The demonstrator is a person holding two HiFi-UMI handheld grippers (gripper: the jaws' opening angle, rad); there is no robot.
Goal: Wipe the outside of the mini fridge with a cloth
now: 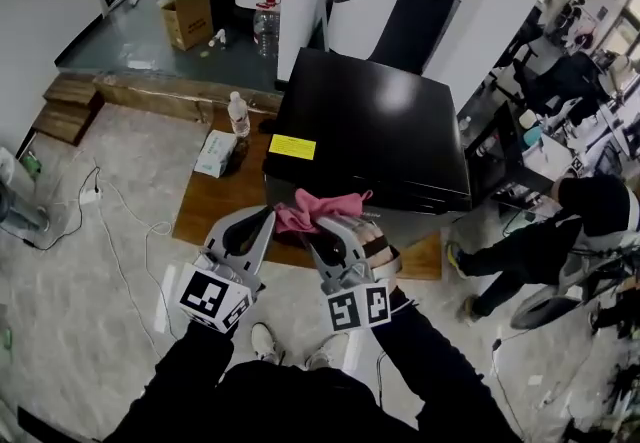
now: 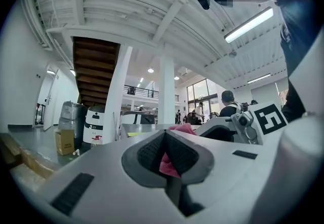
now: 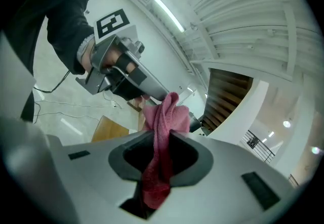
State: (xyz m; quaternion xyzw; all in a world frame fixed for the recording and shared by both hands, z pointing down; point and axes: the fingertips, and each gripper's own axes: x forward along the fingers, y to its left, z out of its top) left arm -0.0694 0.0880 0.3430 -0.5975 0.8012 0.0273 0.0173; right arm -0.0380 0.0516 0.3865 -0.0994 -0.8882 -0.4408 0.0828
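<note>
Wooden platform [image 1: 212, 203] bears a glossy black mini fridge [image 1: 370, 126] just beyond the grippers; left gripper [image 1: 266, 219] and right gripper [image 1: 316, 233] both clamp one crumpled pink cloth [image 1: 318, 207].

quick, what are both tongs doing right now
left tongs: closed on the pink cloth
right tongs: closed on the same pink cloth

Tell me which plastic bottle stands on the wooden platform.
The small bottle beside the tissue pack, left of the mini fridge. The bigger bottle stands on the grey floor farther back.
</note>
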